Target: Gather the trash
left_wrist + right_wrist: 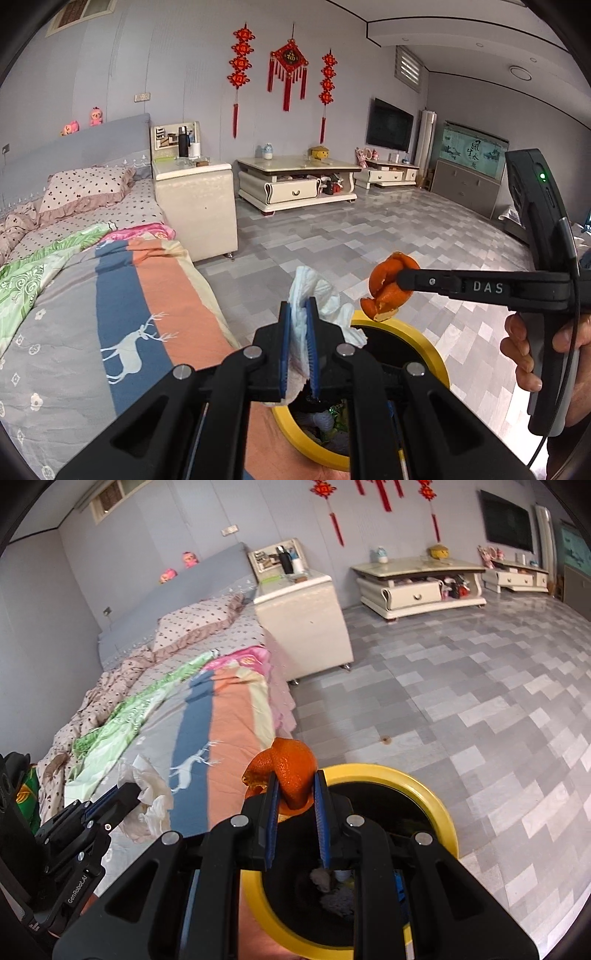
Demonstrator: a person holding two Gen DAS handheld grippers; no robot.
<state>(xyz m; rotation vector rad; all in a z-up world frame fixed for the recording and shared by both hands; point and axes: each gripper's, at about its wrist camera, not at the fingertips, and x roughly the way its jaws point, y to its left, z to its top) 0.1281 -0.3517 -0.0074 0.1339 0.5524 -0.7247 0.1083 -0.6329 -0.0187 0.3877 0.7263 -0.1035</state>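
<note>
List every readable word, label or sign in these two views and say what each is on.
"DAS": on the arm of the right gripper, left wrist view.
"GenRobot.AI": on the body of the left gripper, right wrist view.
"福": on the red wall ornament.
Calligraphy on the framed panel: too small to read.

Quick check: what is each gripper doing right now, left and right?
Left gripper: shut on a crumpled white tissue, near the yellow bin.
Right gripper: shut on an orange peel, above the same bin.
</note>
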